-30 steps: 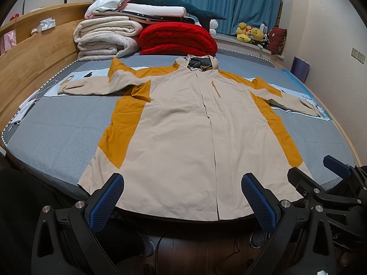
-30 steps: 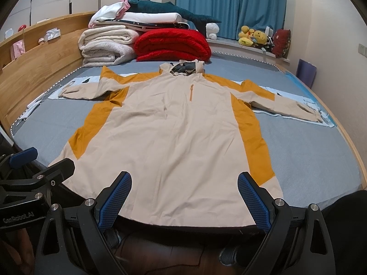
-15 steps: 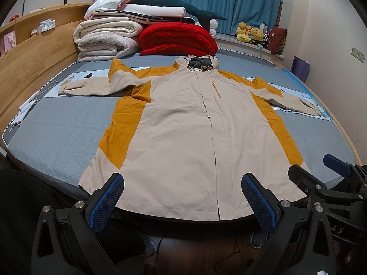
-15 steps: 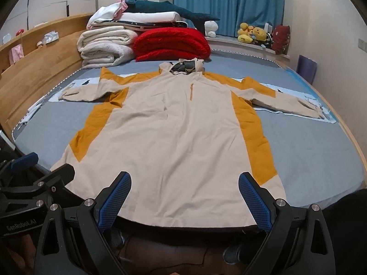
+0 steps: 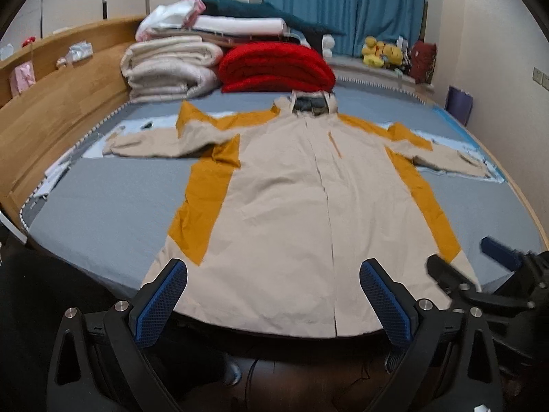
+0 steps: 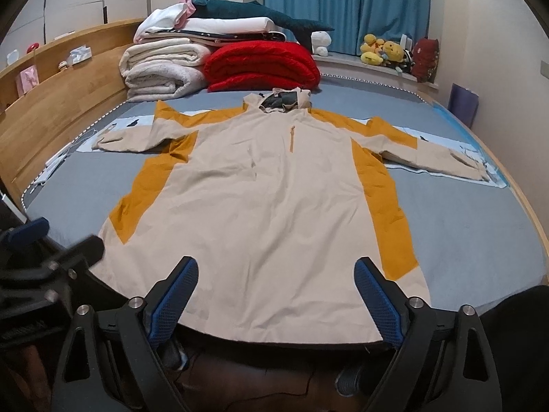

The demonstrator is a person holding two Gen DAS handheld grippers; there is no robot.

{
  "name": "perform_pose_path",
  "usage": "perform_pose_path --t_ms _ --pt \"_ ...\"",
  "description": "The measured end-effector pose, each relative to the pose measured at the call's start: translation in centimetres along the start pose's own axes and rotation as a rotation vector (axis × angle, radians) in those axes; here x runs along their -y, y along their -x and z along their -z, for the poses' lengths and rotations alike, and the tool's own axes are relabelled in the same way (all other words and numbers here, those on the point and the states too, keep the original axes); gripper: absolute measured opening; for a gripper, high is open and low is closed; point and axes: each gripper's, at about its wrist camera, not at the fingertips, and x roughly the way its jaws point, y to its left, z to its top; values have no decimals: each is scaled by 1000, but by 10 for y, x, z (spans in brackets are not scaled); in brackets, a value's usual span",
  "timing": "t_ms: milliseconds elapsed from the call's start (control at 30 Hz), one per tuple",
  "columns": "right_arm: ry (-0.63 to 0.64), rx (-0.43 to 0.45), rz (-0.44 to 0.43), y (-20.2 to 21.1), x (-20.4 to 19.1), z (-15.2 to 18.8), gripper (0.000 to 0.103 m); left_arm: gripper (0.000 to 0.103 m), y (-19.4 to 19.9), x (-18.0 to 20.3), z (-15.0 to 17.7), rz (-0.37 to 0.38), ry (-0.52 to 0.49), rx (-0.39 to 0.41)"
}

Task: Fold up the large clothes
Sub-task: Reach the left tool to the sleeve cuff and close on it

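A beige jacket with orange side panels [image 5: 295, 206] lies flat and face up on the grey bed, sleeves spread out to both sides, hood at the far end; it also shows in the right wrist view [image 6: 260, 199]. My left gripper [image 5: 272, 295] is open and empty, held just before the jacket's hem at the bed's near edge. My right gripper [image 6: 276, 295] is open and empty, also just before the hem. The right gripper shows at the right of the left wrist view [image 5: 487, 274], and the left gripper at the left of the right wrist view [image 6: 44, 250].
Folded white quilts [image 5: 168, 65] and a red blanket [image 5: 274, 68] are stacked at the far end of the bed [image 5: 103, 206]. A wooden headboard [image 5: 51, 110] runs along the left. Plush toys [image 5: 381, 55] sit on the window sill by the blue curtain [image 5: 343, 3].
Both grippers have shifted slightly: the left view has moved a little left and closer, the right gripper sits a bit higher. The jacket has not moved and both stay open.
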Motion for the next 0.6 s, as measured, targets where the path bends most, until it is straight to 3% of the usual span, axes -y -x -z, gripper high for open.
perform_pose_path --t_ms 100,233,267,333,467,600 --pt "-6 1 -8 -2 0 -5 85 99 0 1 1 -4 -19 13" --pt "-30 -18 -11 -10 0 -9 83 88 -13 -1 8 -27 -78 36" --pt "-38 -29 -21 -14 1 -10 81 79 -19 -4 5 -17 -53 1" --pt "-45 -54 -44 -21 2 -12 75 76 -23 -10 1 20 -6 -14" --pt "-55 -71 -54 -28 7 -17 58 68 -28 -15 -9 -6 32 -18" --pt "-88 -62 -38 -30 17 -33 53 53 -36 -17 -26 -17 48 -19"
